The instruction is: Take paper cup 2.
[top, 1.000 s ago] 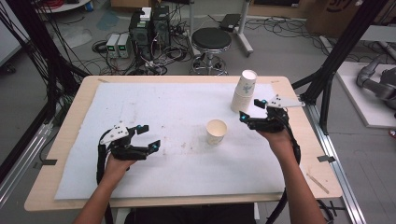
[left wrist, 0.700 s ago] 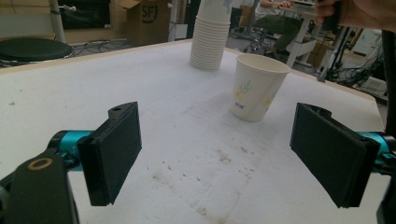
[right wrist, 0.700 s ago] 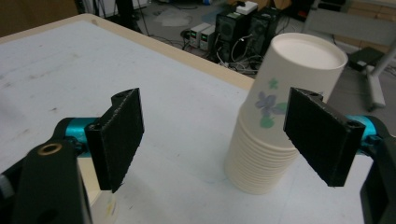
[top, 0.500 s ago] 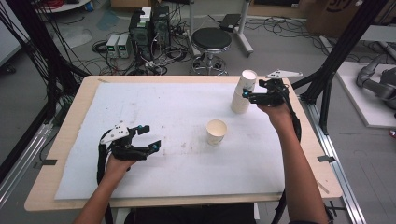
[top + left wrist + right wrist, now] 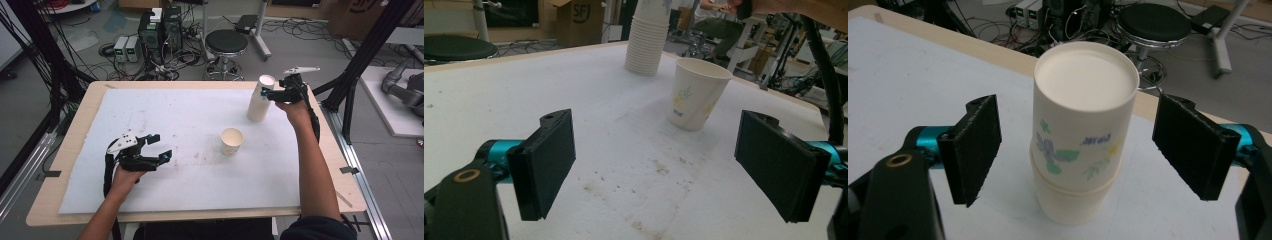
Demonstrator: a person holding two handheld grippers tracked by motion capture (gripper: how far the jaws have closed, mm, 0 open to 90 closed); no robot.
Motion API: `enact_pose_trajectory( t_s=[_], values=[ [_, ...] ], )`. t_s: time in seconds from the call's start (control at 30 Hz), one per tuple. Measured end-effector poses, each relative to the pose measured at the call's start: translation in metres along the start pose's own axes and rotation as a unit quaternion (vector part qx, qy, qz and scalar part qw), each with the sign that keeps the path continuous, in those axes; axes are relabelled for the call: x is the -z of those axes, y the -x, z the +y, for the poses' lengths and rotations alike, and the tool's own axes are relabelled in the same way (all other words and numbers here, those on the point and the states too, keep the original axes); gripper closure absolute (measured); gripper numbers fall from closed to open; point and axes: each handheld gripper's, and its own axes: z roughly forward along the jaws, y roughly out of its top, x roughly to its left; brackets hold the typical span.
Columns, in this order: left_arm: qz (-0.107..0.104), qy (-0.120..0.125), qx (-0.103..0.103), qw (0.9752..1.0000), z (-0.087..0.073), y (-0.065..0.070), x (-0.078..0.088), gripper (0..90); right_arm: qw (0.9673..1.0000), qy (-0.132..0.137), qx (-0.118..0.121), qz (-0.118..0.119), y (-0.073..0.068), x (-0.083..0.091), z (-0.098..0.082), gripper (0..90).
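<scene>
Right claw (image 5: 1075, 150) hangs wide open at the top of the upside-down cup stack (image 5: 1082, 125) near the counter's (image 5: 75, 120) far right edge, jaws either side, not touching. Left claw (image 5: 156, 146) rests open, holding nothing.

Robotics lab or workshop. Black metal rig frame (image 5: 50, 85) around a wooden desk (image 5: 82, 107) covered with a white sheet. Bare grey floor behind with tangled cables (image 5: 187, 50), power supply boxes (image 5: 126, 48), a black PC tower (image 5: 162, 27), a round black stool (image 5: 226, 42), cardboard boxes (image 5: 581, 20).
</scene>
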Motion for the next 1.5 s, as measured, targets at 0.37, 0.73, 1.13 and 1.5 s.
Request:
enact_pose_trajectory(
  t_s=[0.37, 0.73, 1.13, 1.5],
  values=[
    [0.0, 0.0, 0.004, 1.0, -0.001, -0.002, 0.001, 16.5, 0.9996, -0.025, -0.011, -0.005, 0.002, -0.032, 0.009, 20.3],
    [-0.002, -0.003, 0.005, 1.0, -0.001, -0.001, 0.0, 16.7, 0.9987, -0.049, -0.007, -0.01, 0.001, -0.041, 0.011, 31.6],
    [-0.004, -0.006, 0.005, 1.0, -0.001, -0.001, 0.0, 16.7, 0.9996, -0.019, -0.02, -0.003, 0.004, -0.027, 0.015, 32.3],
    [-0.004, -0.007, 0.004, 1.0, -0.001, -0.001, 0.0, 16.9, 0.9994, 0.027, -0.02, 0.004, 0.007, -0.001, 0.022, 33.2]
  ],
)
